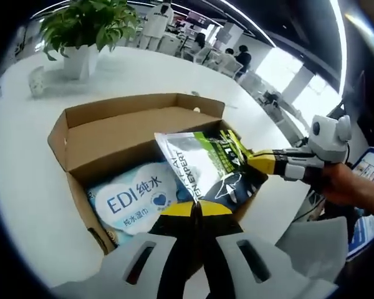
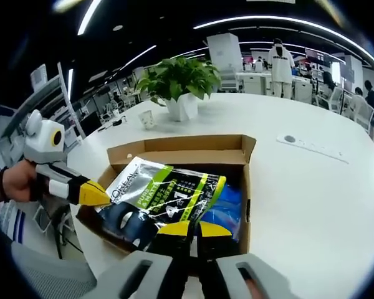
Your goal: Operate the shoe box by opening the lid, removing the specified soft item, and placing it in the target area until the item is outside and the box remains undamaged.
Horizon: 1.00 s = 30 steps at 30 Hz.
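Observation:
An open cardboard shoe box (image 1: 112,115) (image 2: 181,146) sits on the white table, its lid folded back. A silver, green and black soft pouch (image 1: 202,165) (image 2: 162,196) is tilted up over the box's opening. My left gripper (image 1: 196,208) (image 2: 103,194) is shut on one edge of the pouch. My right gripper (image 2: 193,229) (image 1: 257,163) is shut on another edge, with a hand behind it. A blue and white wipes pack (image 1: 137,199) (image 2: 229,212) lies in the box under the pouch.
A potted green plant (image 1: 81,31) (image 2: 177,81) and a small white cup (image 1: 36,81) (image 2: 148,118) stand on the table beyond the box. A flat white strip (image 2: 311,147) lies to the right. People stand among desks at the back.

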{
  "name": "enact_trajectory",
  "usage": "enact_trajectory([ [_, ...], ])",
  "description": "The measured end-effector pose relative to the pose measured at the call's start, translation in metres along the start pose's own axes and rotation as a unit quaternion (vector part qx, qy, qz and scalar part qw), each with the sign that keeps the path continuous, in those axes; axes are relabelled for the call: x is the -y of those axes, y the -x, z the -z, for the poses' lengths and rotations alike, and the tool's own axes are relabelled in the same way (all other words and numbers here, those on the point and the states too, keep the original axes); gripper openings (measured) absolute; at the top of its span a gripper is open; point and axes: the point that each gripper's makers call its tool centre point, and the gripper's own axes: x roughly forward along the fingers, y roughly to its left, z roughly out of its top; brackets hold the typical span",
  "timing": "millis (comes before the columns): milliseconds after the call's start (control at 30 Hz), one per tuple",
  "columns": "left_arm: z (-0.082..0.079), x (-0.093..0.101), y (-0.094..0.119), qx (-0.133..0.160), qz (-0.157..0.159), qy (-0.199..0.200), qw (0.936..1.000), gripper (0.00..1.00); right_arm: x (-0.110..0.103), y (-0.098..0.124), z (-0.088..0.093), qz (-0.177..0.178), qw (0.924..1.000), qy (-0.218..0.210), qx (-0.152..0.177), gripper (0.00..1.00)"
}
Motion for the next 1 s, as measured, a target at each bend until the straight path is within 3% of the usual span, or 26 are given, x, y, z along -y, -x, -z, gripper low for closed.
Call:
enact_trajectory([
  [600, -0.033, 0.055, -0.015, 0.012, 0.043, -0.052, 0.9977, 0.01, 0.039, 0.044, -0.005, 0.037, 0.9988, -0.014, 0.029, 0.0],
  [1000, -0.041, 0.095, -0.046, -0.004, 0.072, -0.09, 0.9933, 0.01, 0.081, 0.069, 0.003, 0.07, 0.9969, -0.025, 0.027, 0.0],
])
